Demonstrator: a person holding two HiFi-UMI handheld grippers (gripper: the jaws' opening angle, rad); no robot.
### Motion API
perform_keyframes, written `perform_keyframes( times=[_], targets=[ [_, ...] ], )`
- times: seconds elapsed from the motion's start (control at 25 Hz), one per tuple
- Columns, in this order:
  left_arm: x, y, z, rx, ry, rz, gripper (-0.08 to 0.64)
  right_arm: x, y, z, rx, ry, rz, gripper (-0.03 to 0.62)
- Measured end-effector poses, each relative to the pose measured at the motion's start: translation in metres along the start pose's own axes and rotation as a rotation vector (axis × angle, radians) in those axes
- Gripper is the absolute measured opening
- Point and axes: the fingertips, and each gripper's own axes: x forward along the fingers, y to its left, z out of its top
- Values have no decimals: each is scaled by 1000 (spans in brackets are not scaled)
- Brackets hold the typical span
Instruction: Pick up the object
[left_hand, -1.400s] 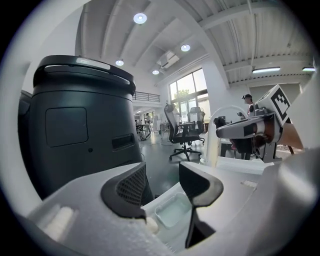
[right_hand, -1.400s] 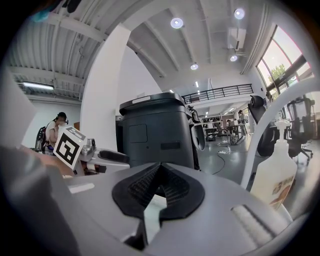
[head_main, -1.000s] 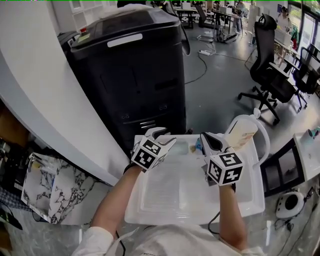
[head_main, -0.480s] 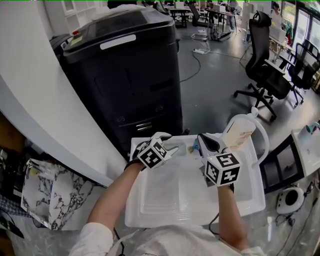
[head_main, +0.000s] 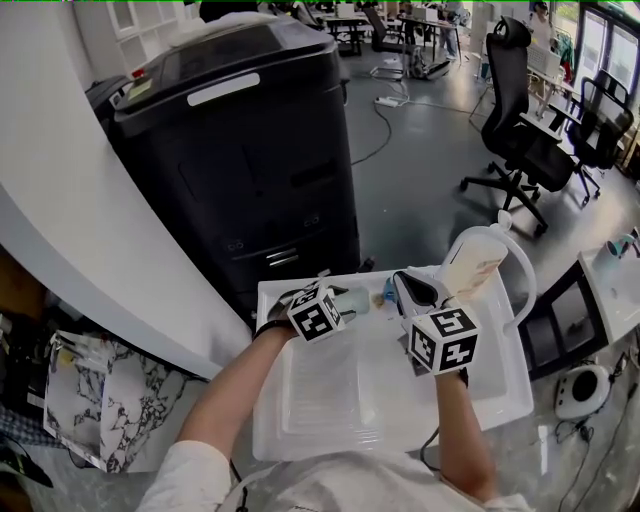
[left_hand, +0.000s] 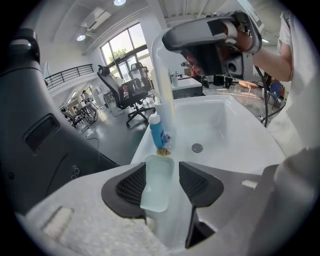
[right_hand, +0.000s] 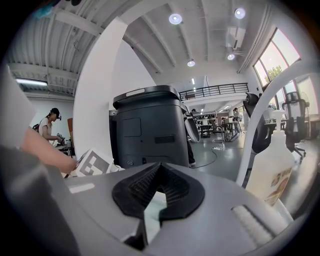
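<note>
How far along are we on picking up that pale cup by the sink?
Done: the left gripper is lined up, with the pale translucent cup between its open jaws. In hand: nothing is gripped yet; a gap shows beside the right pad. The right gripper is shut and empty, over the white sink. Left: close on the cup and lift it.

You get bright, even light from tall windows (left_hand: 122, 47) and round ceiling lamps (right_hand: 175, 19), so the white sink (left_hand: 235, 125) washes out pale with only faint shadows. Both gripper views bow strongly and fall off into black corners, while your head view looks dimmer and curves straight lines near its edges.
</note>
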Motion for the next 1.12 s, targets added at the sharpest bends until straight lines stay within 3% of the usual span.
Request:
perform_keyframes(
  times=[0.84, 1.12],
  targets=[
    [52, -21, -40, 100, 168, -154, 212, 1, -14, -17, 13, 39, -39, 3],
    [60, -24, -49, 138, 206, -151, 199, 0, -18, -27, 27, 57, -52, 3]
  ],
)
